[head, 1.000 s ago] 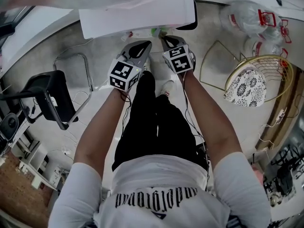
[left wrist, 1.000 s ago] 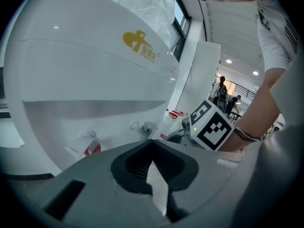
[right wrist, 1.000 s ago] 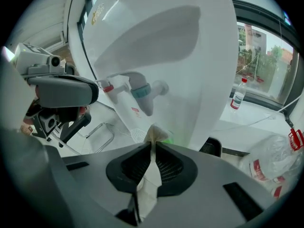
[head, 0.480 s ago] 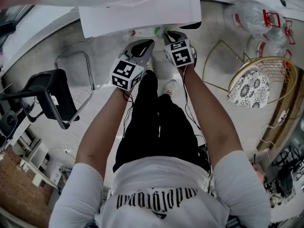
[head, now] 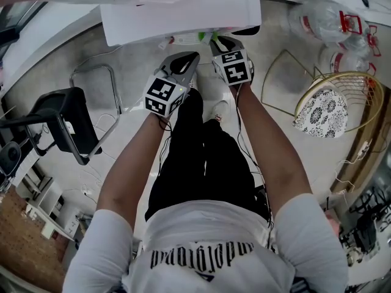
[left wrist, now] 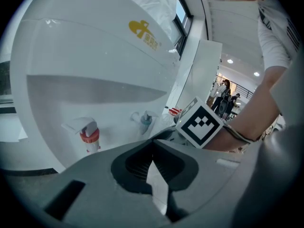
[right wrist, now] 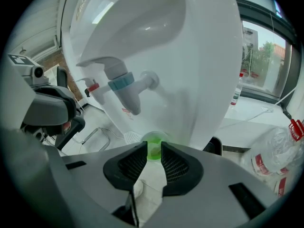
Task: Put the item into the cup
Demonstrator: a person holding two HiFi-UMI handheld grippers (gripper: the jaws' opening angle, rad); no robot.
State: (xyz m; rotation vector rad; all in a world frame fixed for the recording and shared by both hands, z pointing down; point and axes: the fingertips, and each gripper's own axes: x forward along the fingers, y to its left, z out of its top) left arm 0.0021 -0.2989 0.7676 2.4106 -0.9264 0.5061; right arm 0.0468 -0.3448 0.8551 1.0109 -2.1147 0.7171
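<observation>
We have the green cup (right wrist: 153,137) pinched at its near rim in the right gripper (right wrist: 154,145), under the water dispenser's (right wrist: 190,56) blue tap (right wrist: 126,87). The left gripper (left wrist: 153,141), jaws pressed together, carries nothing. No item shows yet, so fetching one probably comes next.
</observation>
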